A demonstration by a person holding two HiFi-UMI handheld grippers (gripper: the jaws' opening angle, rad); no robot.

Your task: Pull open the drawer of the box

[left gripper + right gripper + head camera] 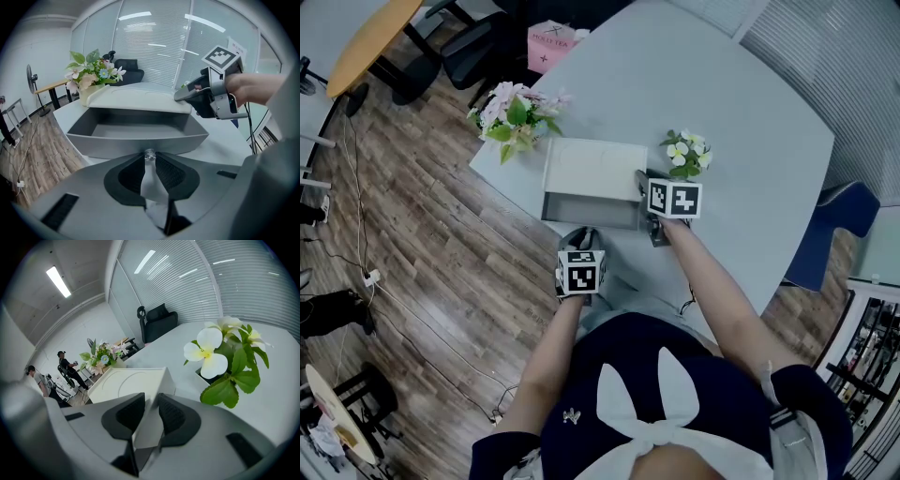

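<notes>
Left gripper view: the left gripper (149, 158) is seen closed narrowly on the small clear knob (149, 153) of the grey drawer (136, 139), which is drawn out of the white box (140, 100). The box's near corner is clamped between the right gripper (151, 398) pads, on the table (722, 112).

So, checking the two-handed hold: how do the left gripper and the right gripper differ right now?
The left gripper pinches the small clear knob on the open drawer; the right gripper clamps a corner of the white box. The left gripper faces the drawer head-on; the right gripper is at the box's side, near the white flowers. Both have jaws shut on something.
</notes>
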